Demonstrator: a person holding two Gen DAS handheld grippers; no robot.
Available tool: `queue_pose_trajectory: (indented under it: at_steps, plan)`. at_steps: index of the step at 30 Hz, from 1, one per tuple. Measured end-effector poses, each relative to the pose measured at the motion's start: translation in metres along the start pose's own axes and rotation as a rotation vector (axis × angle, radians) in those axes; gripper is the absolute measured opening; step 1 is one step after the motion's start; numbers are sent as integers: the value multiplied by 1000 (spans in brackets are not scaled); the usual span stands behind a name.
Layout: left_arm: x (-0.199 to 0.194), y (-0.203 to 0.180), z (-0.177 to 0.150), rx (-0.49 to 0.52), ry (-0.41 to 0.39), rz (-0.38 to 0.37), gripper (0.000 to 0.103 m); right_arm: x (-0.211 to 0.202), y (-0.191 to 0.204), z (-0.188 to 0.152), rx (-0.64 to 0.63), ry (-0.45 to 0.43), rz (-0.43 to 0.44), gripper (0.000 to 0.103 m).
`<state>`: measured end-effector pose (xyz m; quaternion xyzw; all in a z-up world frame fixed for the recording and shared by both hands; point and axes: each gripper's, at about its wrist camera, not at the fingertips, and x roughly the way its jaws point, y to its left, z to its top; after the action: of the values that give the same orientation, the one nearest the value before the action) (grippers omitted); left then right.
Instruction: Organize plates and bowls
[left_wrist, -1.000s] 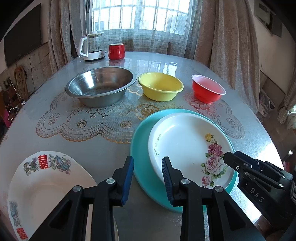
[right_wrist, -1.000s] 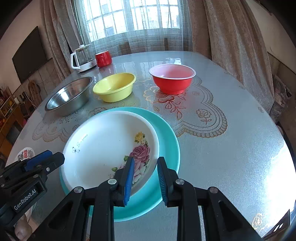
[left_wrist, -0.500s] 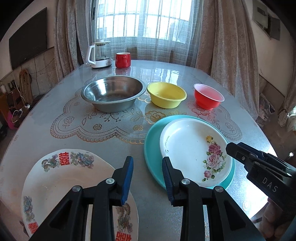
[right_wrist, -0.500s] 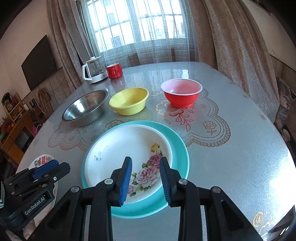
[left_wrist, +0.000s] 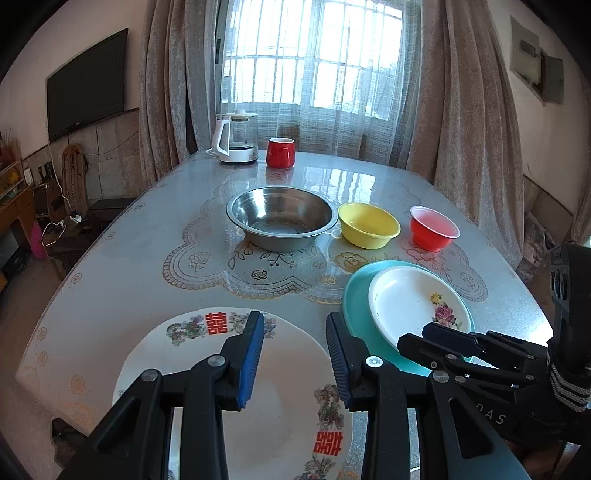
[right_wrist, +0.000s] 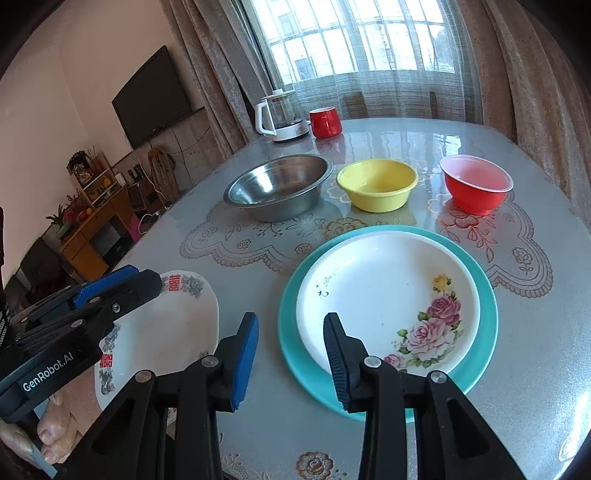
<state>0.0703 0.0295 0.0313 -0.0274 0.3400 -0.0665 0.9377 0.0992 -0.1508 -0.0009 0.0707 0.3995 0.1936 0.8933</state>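
Observation:
A white rose plate (right_wrist: 388, 299) lies stacked on a teal plate (right_wrist: 484, 343); both show in the left wrist view, the rose plate (left_wrist: 410, 299) on the teal plate (left_wrist: 354, 299). A white plate with red characters (left_wrist: 280, 384) lies at the near left edge, also in the right wrist view (right_wrist: 166, 328). A steel bowl (left_wrist: 282, 216), a yellow bowl (left_wrist: 369, 225) and a red bowl (left_wrist: 434, 229) stand in a row behind. My left gripper (left_wrist: 295, 354) is open above the red-character plate. My right gripper (right_wrist: 290, 354) is open, above the table between the two plates.
A white kettle (left_wrist: 236, 138) and a red mug (left_wrist: 280, 153) stand at the table's far end by the curtained window. The table (left_wrist: 122, 266) has a lace-pattern mat. The table edge is close on the near and left sides.
Both grippers have pulled back and risen from the stacked plates. The left one has shifted left and now hangs over the red-character plate. Both stay open and empty.

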Motion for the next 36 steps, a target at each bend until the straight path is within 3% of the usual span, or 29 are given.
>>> queue_pose_trajectory:
  at_steps: [4, 18, 21, 29, 36]
  plan:
    - [-6, 28, -4, -43, -1, 36, 41, 13, 12, -3, -13, 30, 35, 37]
    - [-28, 148, -35, -302, 4, 207, 41, 37, 28, -7, -16, 83, 142, 40]
    - [-28, 161, -48, -337, 19, 179, 41, 41, 24, -10, -7, 98, 155, 40]
    - [-28, 162, -85, -294, 26, 63, 41, 47, 12, -18, 57, 134, 269, 40]
    - [-14, 163, -96, -346, 53, -17, 41, 56, 17, -24, 59, 157, 308, 40]
